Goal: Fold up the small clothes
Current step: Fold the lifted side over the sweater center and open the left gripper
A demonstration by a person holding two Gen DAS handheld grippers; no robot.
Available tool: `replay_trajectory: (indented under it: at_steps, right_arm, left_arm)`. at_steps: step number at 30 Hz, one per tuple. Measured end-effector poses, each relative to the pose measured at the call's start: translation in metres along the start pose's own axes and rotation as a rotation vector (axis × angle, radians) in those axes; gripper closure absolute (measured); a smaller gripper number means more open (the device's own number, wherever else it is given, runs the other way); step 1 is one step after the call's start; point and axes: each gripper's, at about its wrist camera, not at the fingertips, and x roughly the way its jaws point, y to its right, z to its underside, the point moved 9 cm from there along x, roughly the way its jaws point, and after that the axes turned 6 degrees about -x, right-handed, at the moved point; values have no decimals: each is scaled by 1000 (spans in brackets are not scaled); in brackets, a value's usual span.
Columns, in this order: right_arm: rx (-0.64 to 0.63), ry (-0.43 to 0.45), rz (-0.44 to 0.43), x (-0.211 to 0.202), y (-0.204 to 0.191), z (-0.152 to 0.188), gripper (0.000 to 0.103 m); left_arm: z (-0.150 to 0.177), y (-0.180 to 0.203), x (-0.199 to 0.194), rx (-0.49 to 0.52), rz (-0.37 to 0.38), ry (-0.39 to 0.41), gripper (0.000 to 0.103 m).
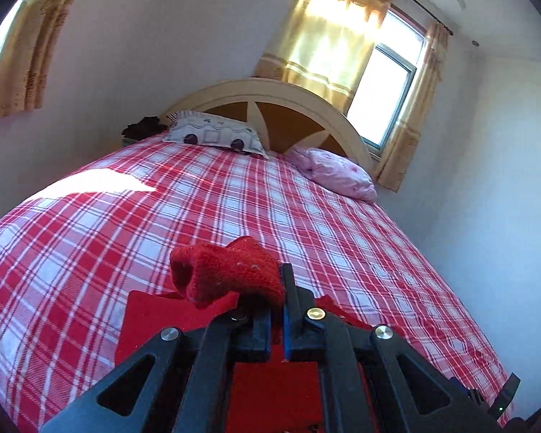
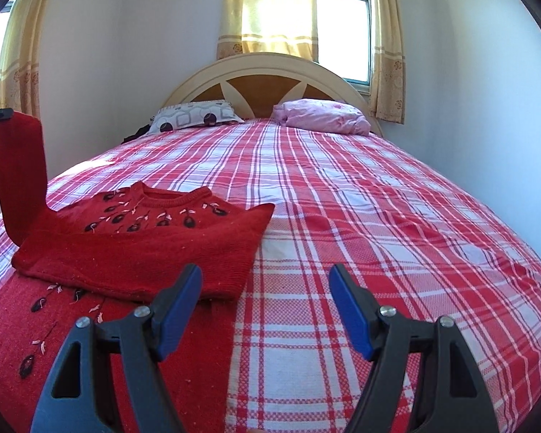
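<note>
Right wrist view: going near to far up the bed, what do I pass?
Right gripper with open jaws → red sweater on the plaid bedspread → patterned pillow and pink pillow → headboard → curtained window.

I can read no text, label, brand, number or sign in either view. The pillow (image 2: pixel 194 114) at about eleven o'clock on the bed carries only a printed pattern of shapes, no letters. The sweater (image 2: pixel 140 245) at nine o'clock bears stitched decoration, not writing. Nothing is printed on my tools that I can make out.
</note>
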Motion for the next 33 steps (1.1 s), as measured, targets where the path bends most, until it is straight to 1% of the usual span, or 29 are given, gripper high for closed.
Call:
replay_trajectory:
  at_steps: [4,6,9,12,14,15,17,19,21,23,25,27,29,31,33]
  right_arm:
    - [17,0,-2,1,3,2,28]
    - [23,-2,-3,1,4,3,28]
    - [32,-1,-3,1,6,4,28]
    - [40,-7,-2,2,8,5,28]
    - [45,-8,-2,3,9,6,28]
    - [48,-10,-2,3,10,7,28]
    - [51,-14,-1,4,10,7,27]
    - [55,-19,1,6,11,9,26]
    - [61,-24,1,6,12,10,26]
    - [70,-28,-1,8,14,11,26]
    - [81,-31,-2,8,16,13,26]
    - [91,-39,-1,10,18,15,26]
    - [98,-49,1,12,19,16,26]
    - [100,-54,5,13,19,17,26]
    - [90,-67,11,15,18,19,25]
  left_arm:
    - [13,33,14,18,46,-29,99]
    - [24,51,22,51,60,-43,99]
    - [54,78,40,128,74,-94,99]
    - [85,94,60,225,48,-125,99]
    - [109,101,75,304,10,-157,99]
    - [122,104,82,334,6,-177,99]
    - [147,112,94,394,5,-244,99]
    - [172,121,100,471,-4,-287,98]
    - [186,127,100,549,-27,-290,98]
    - [193,133,94,617,-44,-272,98]
    - [193,135,88,643,-36,-256,98]
    - [189,132,83,639,-29,-253,97]
    - [180,126,78,615,-31,-228,97]
    - [175,127,75,618,-19,-210,97]
    - [174,132,78,618,1,-221,97]
